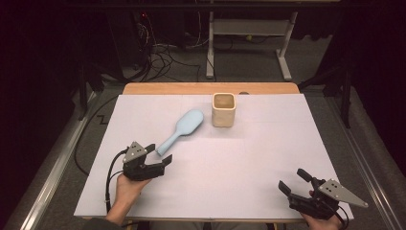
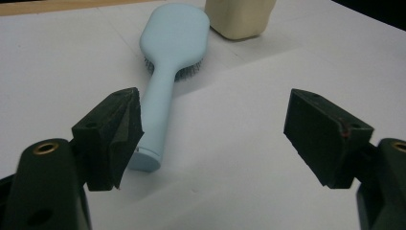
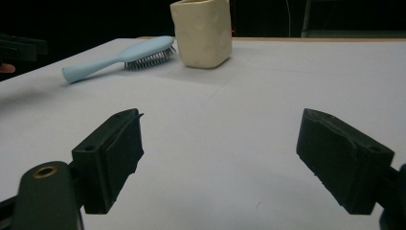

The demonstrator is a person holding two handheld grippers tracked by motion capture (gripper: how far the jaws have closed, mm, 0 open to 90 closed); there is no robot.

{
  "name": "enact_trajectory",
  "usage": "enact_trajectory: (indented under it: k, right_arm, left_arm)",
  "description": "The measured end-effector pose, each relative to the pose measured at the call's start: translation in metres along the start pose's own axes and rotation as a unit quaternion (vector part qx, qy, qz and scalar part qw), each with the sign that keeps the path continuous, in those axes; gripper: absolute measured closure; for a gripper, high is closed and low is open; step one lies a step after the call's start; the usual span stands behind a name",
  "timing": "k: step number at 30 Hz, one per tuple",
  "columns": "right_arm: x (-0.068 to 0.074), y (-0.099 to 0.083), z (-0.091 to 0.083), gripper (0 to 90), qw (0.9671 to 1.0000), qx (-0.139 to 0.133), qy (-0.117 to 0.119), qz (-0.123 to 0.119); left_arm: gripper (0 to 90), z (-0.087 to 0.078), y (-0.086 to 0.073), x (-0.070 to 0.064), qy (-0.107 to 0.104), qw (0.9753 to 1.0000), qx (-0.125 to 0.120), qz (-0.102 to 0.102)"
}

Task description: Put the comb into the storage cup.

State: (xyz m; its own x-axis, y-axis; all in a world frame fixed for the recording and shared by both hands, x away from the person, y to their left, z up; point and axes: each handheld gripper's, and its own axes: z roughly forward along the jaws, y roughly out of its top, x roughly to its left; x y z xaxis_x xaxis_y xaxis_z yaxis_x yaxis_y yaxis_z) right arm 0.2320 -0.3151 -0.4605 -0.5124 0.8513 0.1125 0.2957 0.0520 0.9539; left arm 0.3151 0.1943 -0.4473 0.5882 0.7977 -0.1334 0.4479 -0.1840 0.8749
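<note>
White table (image 1: 249,163), hairbrush (image 1: 181,131) bristles-down beside the cup (image 1: 223,109); my left gripper (image 1: 160,155) gapes at its handle tip, right gripper (image 1: 293,180) open, idle. Off-centre closing could skid the handle sideways

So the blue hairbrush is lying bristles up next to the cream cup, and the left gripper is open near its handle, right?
Not quite. The blue hairbrush lies bristles down, its smooth back facing up; the right gripper view shows the bristles against the table. The rest holds: it lies next to the cream cup, and the left gripper is open near its handle.
</note>
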Motion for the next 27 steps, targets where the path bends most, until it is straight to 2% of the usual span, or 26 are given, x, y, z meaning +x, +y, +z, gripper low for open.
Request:
enact_trajectory:
  k: [11, 27]
  right_arm:
    - [0.0, 0.0, 0.0, 16.8, 1.0, 0.001, 0.0, 0.001]
    - [0.0, 0.0, 0.0, 16.8, 1.0, 0.001, 0.0, 0.001]
  left_arm:
    - [22.1, 0.008, 0.008, -0.003, -0.005, 1.0, 0.001, 0.0]
    - [23.3, 0.025, 0.03, -0.003, -0.001, 1.0, 0.003, 0.007]
